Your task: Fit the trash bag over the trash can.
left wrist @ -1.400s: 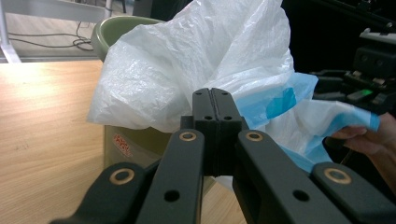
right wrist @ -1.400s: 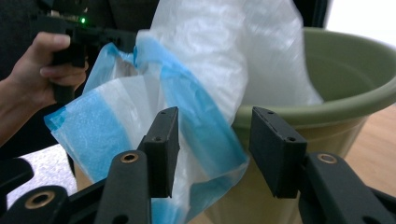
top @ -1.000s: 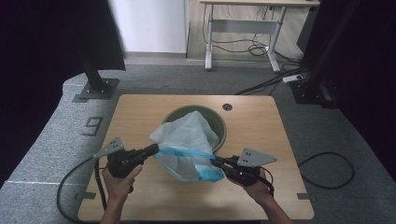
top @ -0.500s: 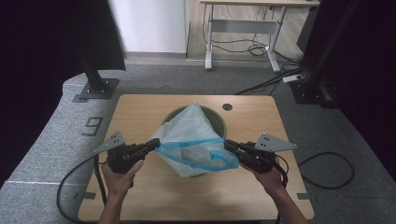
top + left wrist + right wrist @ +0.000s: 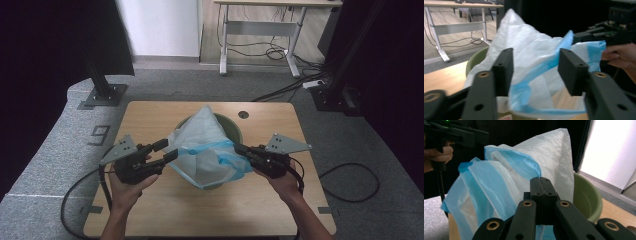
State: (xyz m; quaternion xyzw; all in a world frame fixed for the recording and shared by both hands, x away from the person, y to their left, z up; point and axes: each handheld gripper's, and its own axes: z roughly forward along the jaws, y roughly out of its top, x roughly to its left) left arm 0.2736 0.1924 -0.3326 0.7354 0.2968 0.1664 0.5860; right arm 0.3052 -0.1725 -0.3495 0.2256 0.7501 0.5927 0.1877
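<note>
A white plastic bag (image 5: 205, 145) with a blue drawstring rim hangs stretched over a green bin (image 5: 233, 128) at the table's middle. My right gripper (image 5: 239, 149) is shut on the bag's blue rim (image 5: 524, 163), with its jaws pressed together (image 5: 540, 182). My left gripper (image 5: 167, 149) is at the bag's left side. Its jaws have just been opening and now stand apart (image 5: 536, 63). The bag (image 5: 524, 42) and its blue edge lie loose between them, and the pads do not press on it. The green bin (image 5: 476, 58) sits behind the bag.
The wooden table (image 5: 150, 117) has a round cable hole (image 5: 243, 114) near its far edge. Grey carpet surrounds it, with black stand bases (image 5: 102, 95) at the back left and back right. A cable (image 5: 350, 182) loops on the floor at the right.
Both hands have risen and the bag has been pulled up and wider over the bin. The left gripper's jaws, shut on the bag's edge before, now stand apart.
</note>
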